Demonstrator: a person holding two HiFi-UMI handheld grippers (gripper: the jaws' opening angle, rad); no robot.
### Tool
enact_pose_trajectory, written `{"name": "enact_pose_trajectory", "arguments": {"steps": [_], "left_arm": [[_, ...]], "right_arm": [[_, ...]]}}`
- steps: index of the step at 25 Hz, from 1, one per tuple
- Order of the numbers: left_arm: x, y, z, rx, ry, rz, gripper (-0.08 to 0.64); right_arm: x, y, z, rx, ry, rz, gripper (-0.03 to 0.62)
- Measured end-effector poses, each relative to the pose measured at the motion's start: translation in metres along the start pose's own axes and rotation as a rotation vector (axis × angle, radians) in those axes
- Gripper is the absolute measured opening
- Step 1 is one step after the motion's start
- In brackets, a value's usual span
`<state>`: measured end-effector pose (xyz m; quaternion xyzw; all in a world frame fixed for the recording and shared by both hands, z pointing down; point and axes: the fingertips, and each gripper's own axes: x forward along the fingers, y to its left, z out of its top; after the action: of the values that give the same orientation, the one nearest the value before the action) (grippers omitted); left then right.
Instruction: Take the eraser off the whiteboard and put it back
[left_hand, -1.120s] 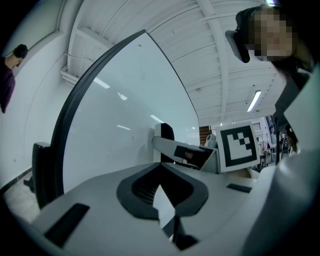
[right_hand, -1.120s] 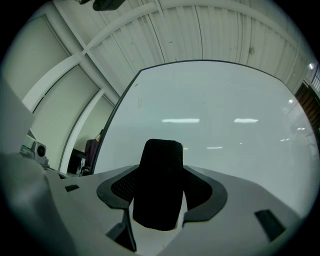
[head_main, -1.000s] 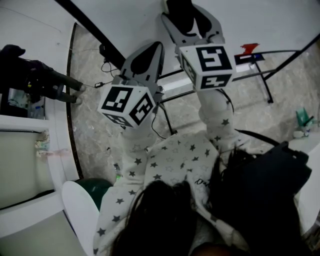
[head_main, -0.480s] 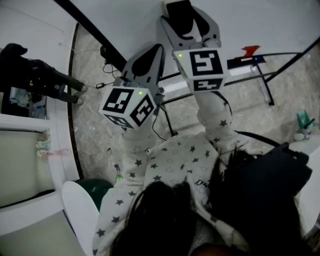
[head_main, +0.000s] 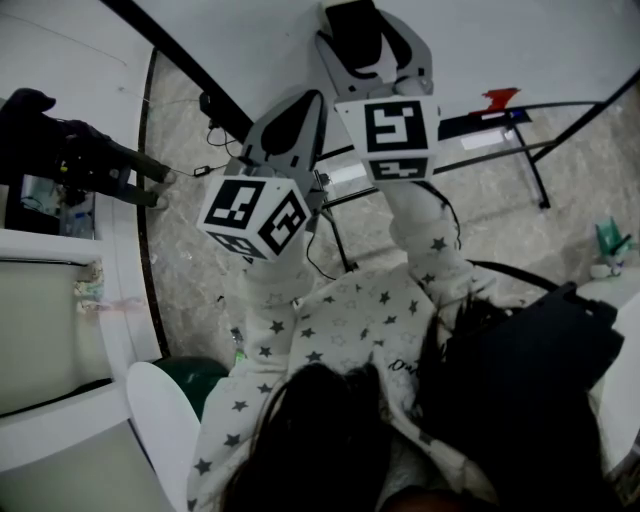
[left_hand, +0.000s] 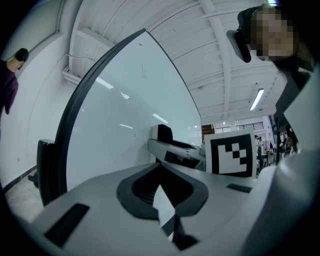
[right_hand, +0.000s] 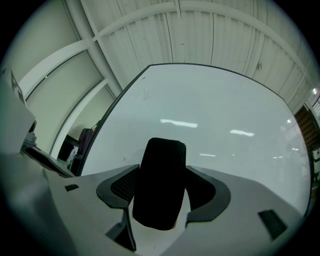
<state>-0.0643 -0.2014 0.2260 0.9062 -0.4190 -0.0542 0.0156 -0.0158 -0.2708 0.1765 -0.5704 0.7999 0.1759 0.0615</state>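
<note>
Right now your right gripper is closed on the black eraser, its pads bearing on the two long sides, so the grip crosses the eraser's short width. The eraser's long axis runs up the whiteboard, its top leaning slightly to the right. The board lies straight ahead of the jaws, directly behind the eraser. No view settles whether the eraser's far face touches the board or sits just off it, so judge that gap before you press in or pull away.

Your right arm is plainly the working one: in the head view it reaches further toward the board. Your left gripper sits just beside it on the left and a little back. Its jaws are drawn together with nothing between them.
</note>
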Motion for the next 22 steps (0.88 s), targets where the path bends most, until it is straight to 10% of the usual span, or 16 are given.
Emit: {"name": "enact_pose_trajectory", "arguments": {"steps": [22], "left_arm": [[0.0026,0.0001,-0.0068,-0.022,0.013,-0.009,0.002]], "right_arm": [[0.0011,-0.01,0.0032,0.029,-0.021,0.02,0.331]]}}
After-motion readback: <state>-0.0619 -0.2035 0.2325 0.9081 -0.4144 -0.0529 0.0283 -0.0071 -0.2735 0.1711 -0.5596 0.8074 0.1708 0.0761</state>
